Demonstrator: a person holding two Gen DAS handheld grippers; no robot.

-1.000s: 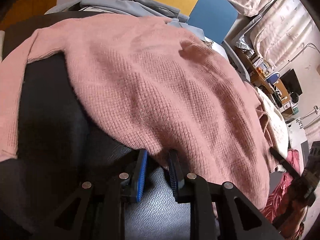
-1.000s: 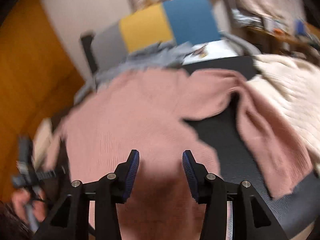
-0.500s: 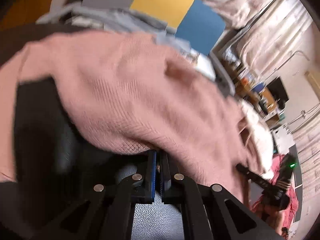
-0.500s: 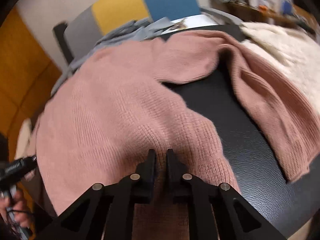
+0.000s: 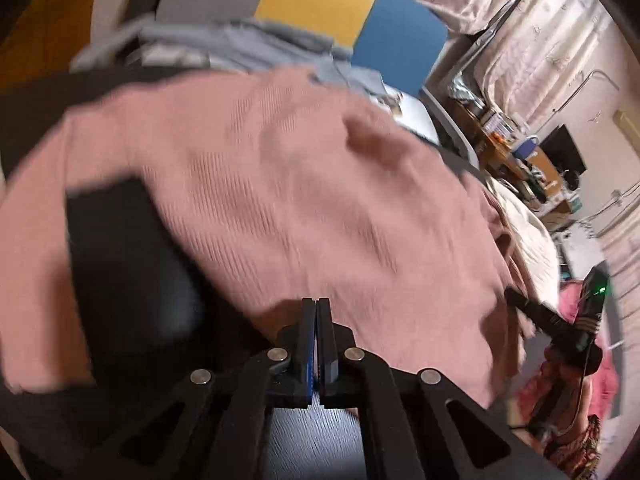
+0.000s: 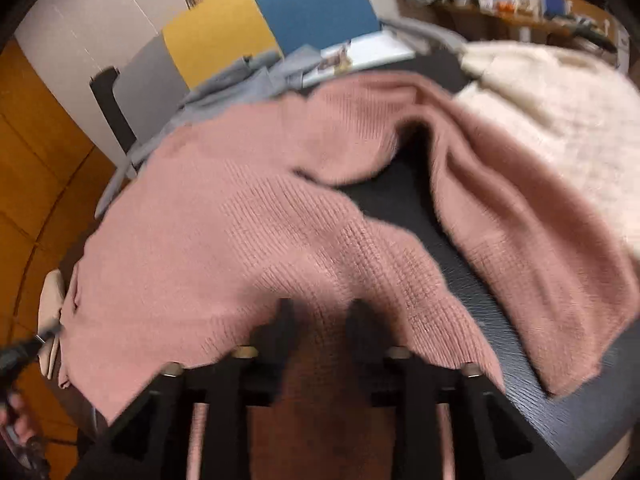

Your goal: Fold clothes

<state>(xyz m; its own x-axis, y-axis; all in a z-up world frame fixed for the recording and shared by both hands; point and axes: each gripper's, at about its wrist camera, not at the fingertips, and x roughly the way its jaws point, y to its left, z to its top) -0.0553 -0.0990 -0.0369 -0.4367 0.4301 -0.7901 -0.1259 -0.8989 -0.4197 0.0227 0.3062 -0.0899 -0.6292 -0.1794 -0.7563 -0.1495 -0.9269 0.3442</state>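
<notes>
We see the left gripper (image 5: 317, 312) low at the near hem of the pink sweater (image 5: 304, 200), its fingers pressed flat together with a fold of the knit caught between them. The sweater lies spread over the black counter (image 5: 132, 264), one sleeve trailing down the left side of that counter. In the right wrist view the right gripper (image 6: 320, 320) sits at the same sweater's near edge with its fingers apart and the hem lying between and over them; motion blur keeps us from telling whether the pads touch the cloth. Right of the sweater, a cream knit (image 6: 552, 120) rests on the counter, the pink sleeve lying against it. Beyond the sweater a grey garment (image 6: 236, 88) is bunched. No label or writing is legible anywhere. The gripper bodies are cut off by the lower frame, and much of both views is smeared.
</notes>
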